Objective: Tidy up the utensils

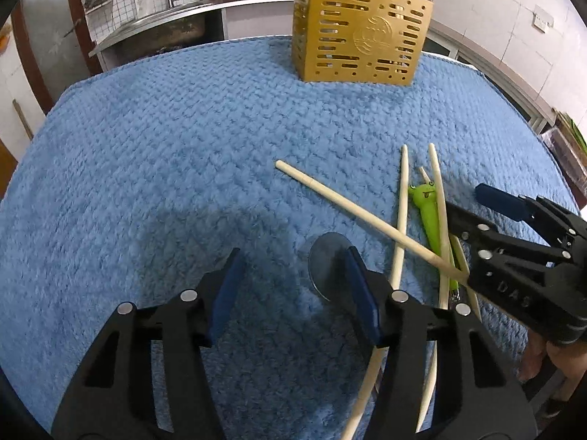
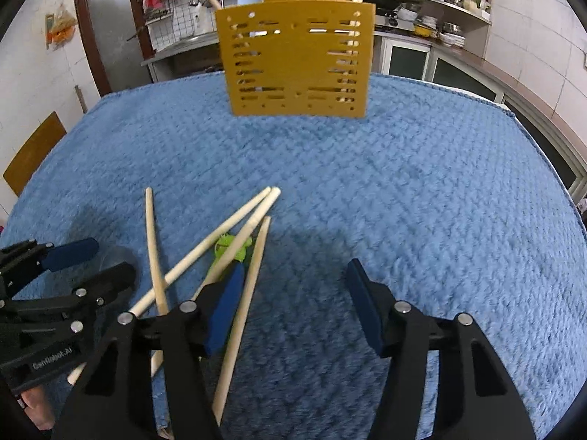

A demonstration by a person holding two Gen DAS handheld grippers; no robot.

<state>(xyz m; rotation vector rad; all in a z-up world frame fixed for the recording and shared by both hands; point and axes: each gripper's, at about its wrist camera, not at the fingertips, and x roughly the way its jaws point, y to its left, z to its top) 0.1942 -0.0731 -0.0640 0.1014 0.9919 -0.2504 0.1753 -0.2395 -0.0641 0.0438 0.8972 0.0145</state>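
Observation:
Several pale wooden chopsticks (image 1: 341,198) (image 2: 205,253) lie crossed on the blue cloth (image 1: 165,154) (image 2: 403,183), over a green frog-shaped utensil (image 1: 427,205) (image 2: 229,245). A gold slotted holder (image 1: 359,33) (image 2: 297,62) stands at the far side with chopsticks in it. My left gripper (image 1: 293,286) (image 2: 115,258) is open just left of the pile, a round grey disc (image 1: 326,260) beside its right finger. My right gripper (image 2: 293,293) (image 1: 462,200) is open over the pile's right edge. One chopstick lies just inside its left pad (image 2: 223,311), and nothing is pinched.
The cloth covers a table whose edges curve round at the left and right. Behind it are a kitchen counter with a sink (image 1: 161,25) and shelves of dishes (image 2: 440,11). A wooden chair back (image 2: 33,154) stands at the left. A hand (image 1: 535,359) holds the right gripper.

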